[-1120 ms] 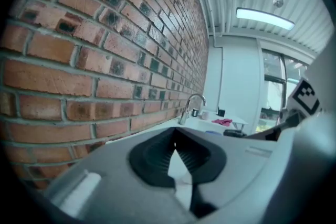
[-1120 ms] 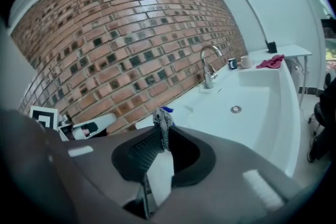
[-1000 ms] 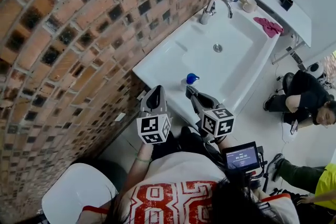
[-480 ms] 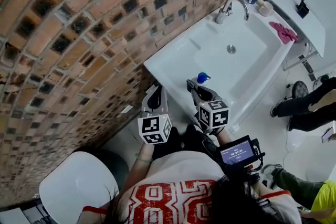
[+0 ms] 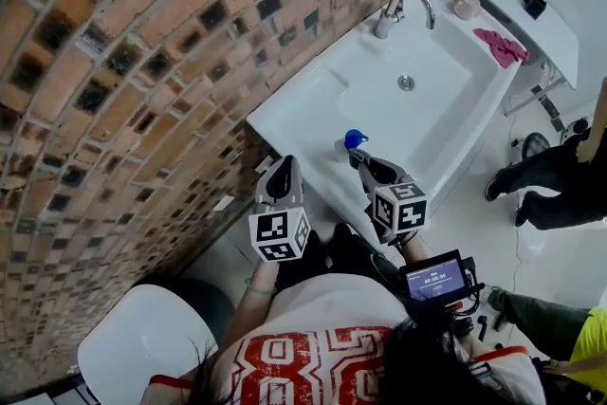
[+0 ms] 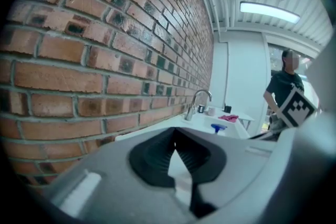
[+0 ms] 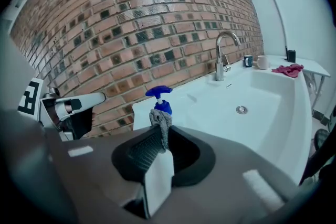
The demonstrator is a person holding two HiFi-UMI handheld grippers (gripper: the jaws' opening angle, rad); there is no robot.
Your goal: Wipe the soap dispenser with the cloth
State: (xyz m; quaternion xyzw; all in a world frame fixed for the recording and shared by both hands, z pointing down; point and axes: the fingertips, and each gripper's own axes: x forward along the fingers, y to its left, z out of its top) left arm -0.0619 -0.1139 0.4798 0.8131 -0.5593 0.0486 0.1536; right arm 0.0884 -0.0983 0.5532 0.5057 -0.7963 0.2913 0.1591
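- We see the right gripper's (image 7: 159, 139) jaws pinching a crumpled grey cloth (image 7: 160, 121), just short of the blue-pumped soap dispenser (image 7: 159, 97) (it stands on the glossy white sink (image 7: 262, 93)).
- The left gripper's (image 6: 174, 134) ribbed jaws are closed on nothing, apart from the dispenser.

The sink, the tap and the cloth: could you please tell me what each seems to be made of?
The sink: likely glazed ceramic, glossy white. The tap: polished metal, chrome-like shine. The cloth in the right gripper: soft grey fabric, bunched folds.

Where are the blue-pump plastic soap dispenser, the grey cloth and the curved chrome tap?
Blue-pump plastic soap dispenser (image 7: 159, 93): right gripper view, pump head.
Grey cloth (image 7: 161, 122): right gripper view, bunched top.
Curved chrome tap (image 7: 219, 64): right gripper view, upright body.
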